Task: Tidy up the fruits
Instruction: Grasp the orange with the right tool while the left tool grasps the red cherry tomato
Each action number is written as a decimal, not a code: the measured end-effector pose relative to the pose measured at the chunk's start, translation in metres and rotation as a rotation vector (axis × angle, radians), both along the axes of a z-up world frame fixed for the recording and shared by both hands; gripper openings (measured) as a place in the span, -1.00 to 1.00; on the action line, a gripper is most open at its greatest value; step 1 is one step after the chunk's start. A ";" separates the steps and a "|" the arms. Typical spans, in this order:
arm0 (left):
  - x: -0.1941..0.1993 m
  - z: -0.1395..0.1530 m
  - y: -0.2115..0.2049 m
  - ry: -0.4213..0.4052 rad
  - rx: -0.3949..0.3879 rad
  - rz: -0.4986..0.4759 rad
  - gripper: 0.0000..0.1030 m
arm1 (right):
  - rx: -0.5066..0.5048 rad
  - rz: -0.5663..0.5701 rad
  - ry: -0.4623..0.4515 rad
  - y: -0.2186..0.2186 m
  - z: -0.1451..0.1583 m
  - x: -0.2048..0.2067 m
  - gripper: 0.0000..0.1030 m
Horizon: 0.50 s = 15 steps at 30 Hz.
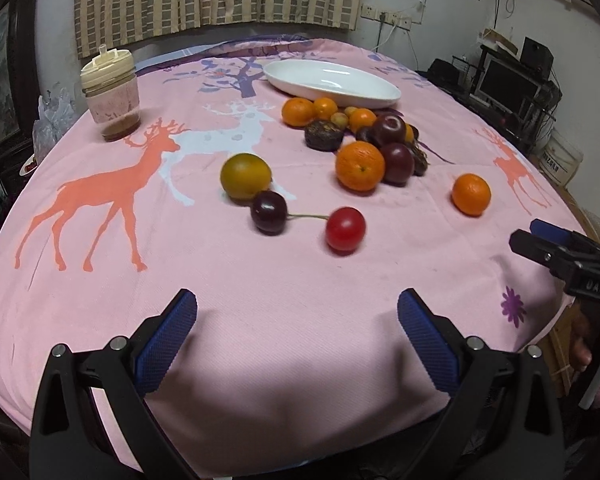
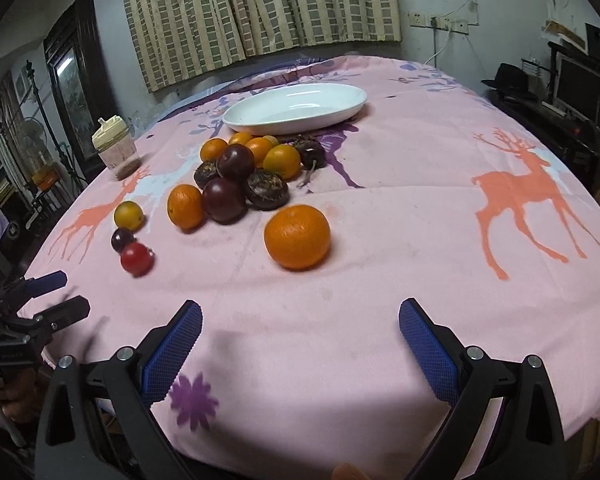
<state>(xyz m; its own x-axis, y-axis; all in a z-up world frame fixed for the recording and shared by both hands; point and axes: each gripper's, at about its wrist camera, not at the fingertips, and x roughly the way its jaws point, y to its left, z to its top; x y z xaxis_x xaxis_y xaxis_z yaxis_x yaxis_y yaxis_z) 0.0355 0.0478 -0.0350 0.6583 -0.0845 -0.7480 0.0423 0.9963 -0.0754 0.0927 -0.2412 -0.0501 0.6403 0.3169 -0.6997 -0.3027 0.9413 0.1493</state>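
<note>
Right wrist view: fruits (image 2: 244, 176) piled mid-cloth, strays nearer; lone orange (image 2: 297, 237) nearest right gripper (image 2: 300, 334), likely first pick. White dish (image 2: 340, 114) far, empty, probable destination. Left gripper (image 1: 297, 326) and right: jaws apart, holding nothing, staged at near edge.

Right claw (image 2: 300, 332) gapes before a lone orange (image 2: 297, 237).

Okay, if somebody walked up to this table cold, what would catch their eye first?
Probably the heap of fruit, oranges and dark plums, on the pink deer-print cloth, just in front of the empty white dish. Next, the strays: one orange alone nearest the open right gripper, and a red cherry tomato ahead of the open left gripper.
</note>
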 end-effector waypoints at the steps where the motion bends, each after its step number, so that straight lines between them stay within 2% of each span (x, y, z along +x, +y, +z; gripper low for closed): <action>1: 0.002 0.000 0.002 -0.003 -0.004 -0.004 0.91 | -0.011 0.007 -0.003 0.005 0.001 0.007 0.83; 4: 0.007 0.000 0.004 -0.010 -0.008 -0.022 0.91 | -0.053 0.021 -0.009 0.018 0.001 0.026 0.73; 8: 0.016 -0.002 0.001 -0.003 -0.016 -0.053 0.89 | -0.081 0.024 0.034 0.026 -0.007 0.050 0.57; 10: 0.023 -0.003 -0.004 0.002 -0.020 -0.075 0.75 | -0.086 0.029 0.056 0.029 -0.013 0.058 0.35; 12: 0.031 -0.005 -0.010 0.018 -0.025 -0.106 0.58 | -0.099 0.025 0.059 0.029 -0.016 0.060 -0.07; 13: 0.035 -0.007 -0.013 0.027 -0.029 -0.115 0.49 | -0.093 0.033 0.052 0.029 -0.016 0.059 -0.14; 15: 0.043 -0.010 -0.017 0.043 -0.036 -0.127 0.36 | -0.075 0.043 0.059 0.026 -0.014 0.058 -0.14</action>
<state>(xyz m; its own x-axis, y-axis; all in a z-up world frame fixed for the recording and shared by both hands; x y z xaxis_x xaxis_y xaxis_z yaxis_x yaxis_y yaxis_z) 0.0782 0.0304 -0.0448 0.6078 -0.1926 -0.7704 0.1635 0.9797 -0.1159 0.1508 -0.2152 -0.0643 0.5844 0.2887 -0.7584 -0.3358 0.9368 0.0979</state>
